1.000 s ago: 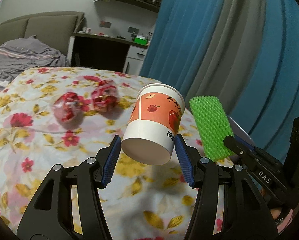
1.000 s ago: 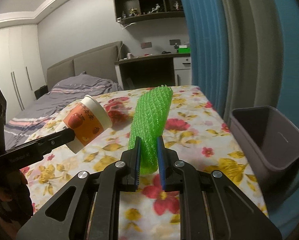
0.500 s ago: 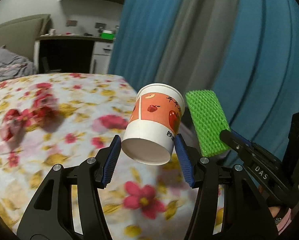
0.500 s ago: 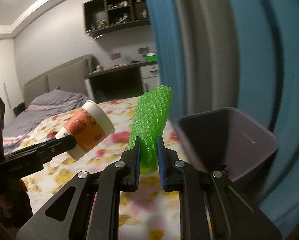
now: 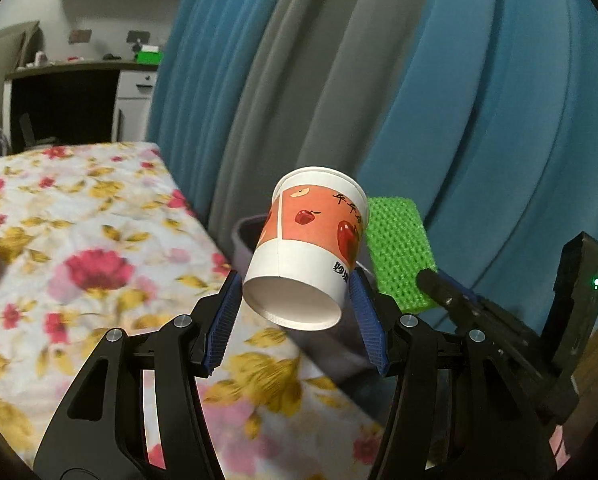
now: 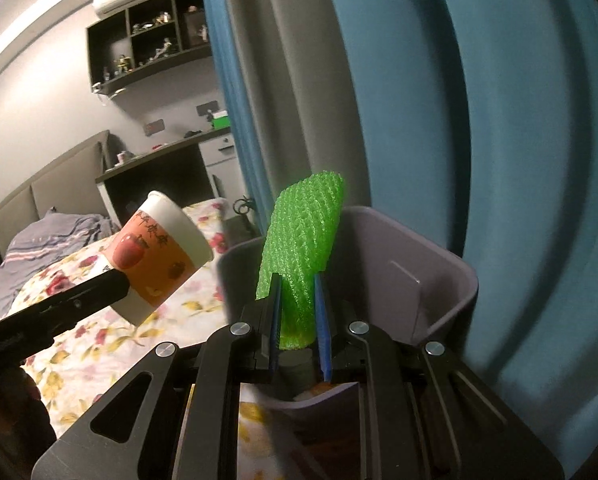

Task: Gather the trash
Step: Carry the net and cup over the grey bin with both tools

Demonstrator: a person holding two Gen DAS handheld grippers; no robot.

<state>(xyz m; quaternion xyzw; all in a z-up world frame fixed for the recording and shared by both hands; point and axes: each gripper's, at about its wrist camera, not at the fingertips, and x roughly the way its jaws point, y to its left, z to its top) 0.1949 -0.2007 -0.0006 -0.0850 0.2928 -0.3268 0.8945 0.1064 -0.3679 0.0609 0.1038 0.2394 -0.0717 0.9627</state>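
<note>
Bin [image 6: 439, 280] sits right under right claw [image 6: 297, 320] clamping green foam net [image 6: 303, 232]; left claw [image 5: 295, 312] clamps cup [image 5: 311, 248] just beside.

The paper cup [image 5: 311, 252] carries the only print that can be made out: black Chinese characters on its orange band just under the rim, where two look like 年年, and a further column of black characters on the white band below the red apple picture, the top one seemingly 妙, the rest cut off by the cup's curve. From the right wrist view the same cup [image 6: 159, 256] shows a line of dark characters above the apple, too blurred to read. On the black arm of the left gripper [image 6: 39, 320], just below the cup, faint embossed lettering shows, but it cannot be read
</note>
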